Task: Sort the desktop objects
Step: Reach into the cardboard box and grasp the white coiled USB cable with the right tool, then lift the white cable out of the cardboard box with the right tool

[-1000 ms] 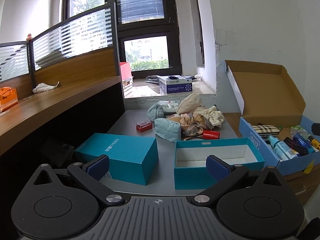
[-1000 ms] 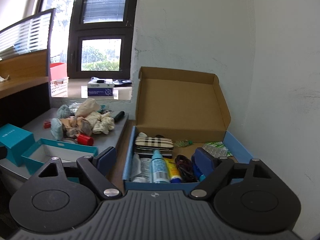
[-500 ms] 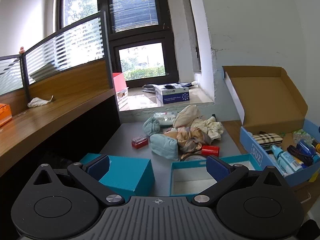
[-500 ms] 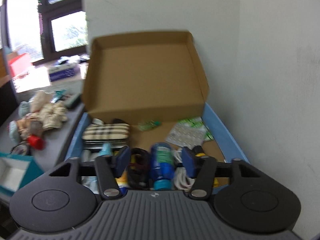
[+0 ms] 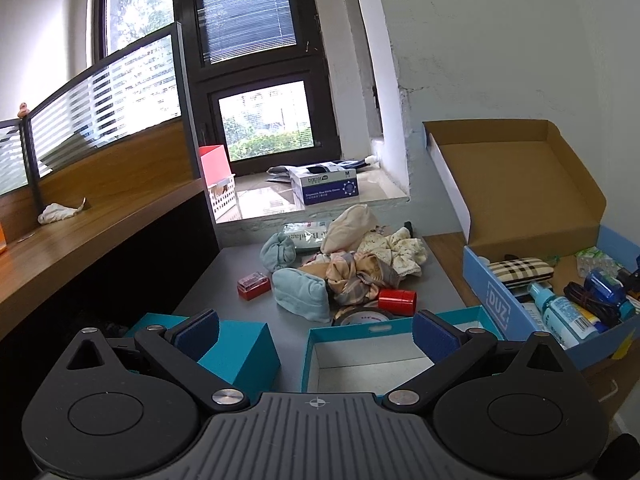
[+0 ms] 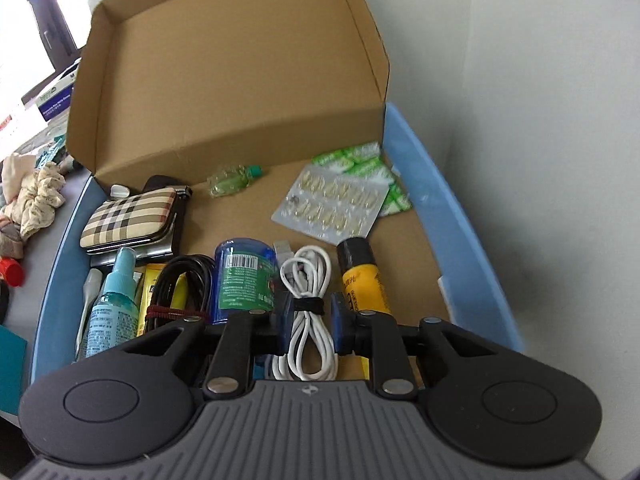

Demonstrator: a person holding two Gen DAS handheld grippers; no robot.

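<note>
My right gripper (image 6: pixel 308 322) sits inside the blue cardboard box (image 6: pixel 452 216), near its front edge, with its jaws narrowed around the coiled white cable (image 6: pixel 306 280); the pads flank the bundle at its black tie, though I cannot tell if they actually touch it. A blue bottle (image 6: pixel 242 276) lies just left of the cable, a yellow tube (image 6: pixel 362 280) just right. My left gripper (image 5: pixel 316 330) hangs spread wide above the open teal tray (image 5: pixel 360 360) at the grey desk's (image 5: pixel 224 276) front edge.
</note>
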